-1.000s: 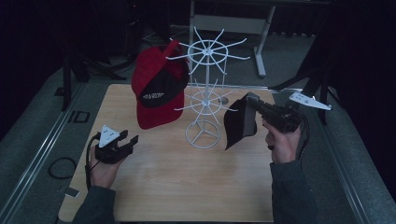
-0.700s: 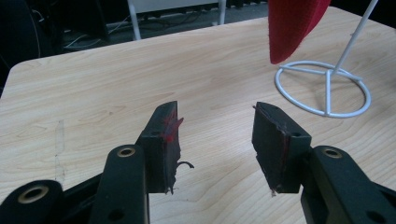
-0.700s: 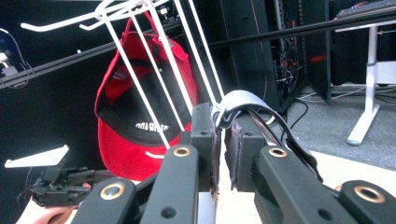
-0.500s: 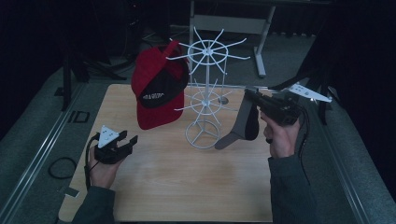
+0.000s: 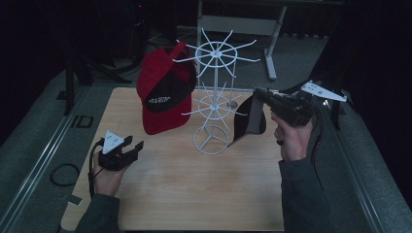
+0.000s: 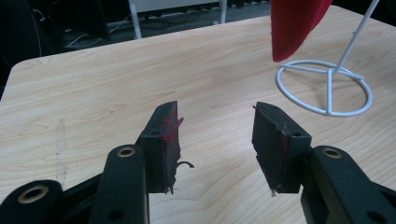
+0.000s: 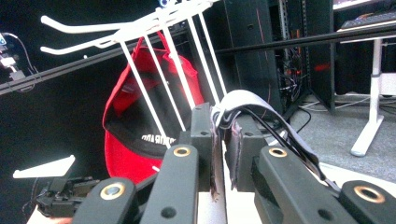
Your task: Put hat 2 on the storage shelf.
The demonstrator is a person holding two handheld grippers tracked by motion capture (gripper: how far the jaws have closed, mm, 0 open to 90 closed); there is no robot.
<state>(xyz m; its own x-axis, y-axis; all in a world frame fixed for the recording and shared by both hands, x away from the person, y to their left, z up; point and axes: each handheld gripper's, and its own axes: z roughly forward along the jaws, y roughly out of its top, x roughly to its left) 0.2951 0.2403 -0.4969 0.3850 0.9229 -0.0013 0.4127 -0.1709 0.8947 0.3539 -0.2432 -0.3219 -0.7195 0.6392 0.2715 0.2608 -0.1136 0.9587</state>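
Observation:
A white wire rack stands mid-table, and a red cap hangs from a prong on its left side. My right gripper is shut on the back strap of a black cap, which hangs in the air just right of the rack. In the right gripper view the jaws pinch the grey strap of the black cap, with the rack's prongs and the red cap beyond. My left gripper rests low over the table's left side, open and holding nothing.
The wooden table has bare room in front of the rack's ring base. A metal rail runs along the left, with a cable loop on the floor. A desk leg stands behind the table.
My right gripper has risen a little with the black cap, which swung and turned beside the rack. The left gripper has stayed put.

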